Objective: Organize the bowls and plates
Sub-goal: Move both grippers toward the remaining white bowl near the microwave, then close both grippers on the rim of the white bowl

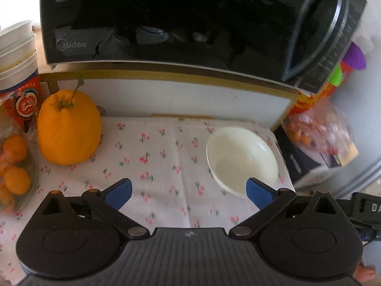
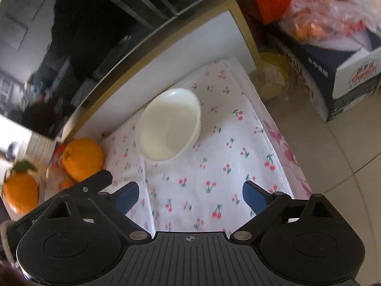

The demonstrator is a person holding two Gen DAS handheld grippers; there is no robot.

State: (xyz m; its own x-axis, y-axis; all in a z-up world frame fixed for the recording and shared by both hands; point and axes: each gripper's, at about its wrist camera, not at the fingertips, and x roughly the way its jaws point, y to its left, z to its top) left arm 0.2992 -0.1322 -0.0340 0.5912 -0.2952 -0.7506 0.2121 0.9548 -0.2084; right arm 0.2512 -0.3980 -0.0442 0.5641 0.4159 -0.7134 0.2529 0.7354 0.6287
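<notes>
A white empty bowl sits upright on a cherry-print cloth, at the right in the left wrist view. My left gripper is open and empty above the cloth; its right blue fingertip overlaps the bowl's near rim in the image. In the right wrist view the same bowl lies ahead of my right gripper, which is open, empty and clear of it. A stack of white bowls stands at the far left.
A black Midea microwave stands on a white stand behind the cloth. A large orange fruit and small oranges sit left. A bag of fruit and boxes lie right, beyond the cloth edge.
</notes>
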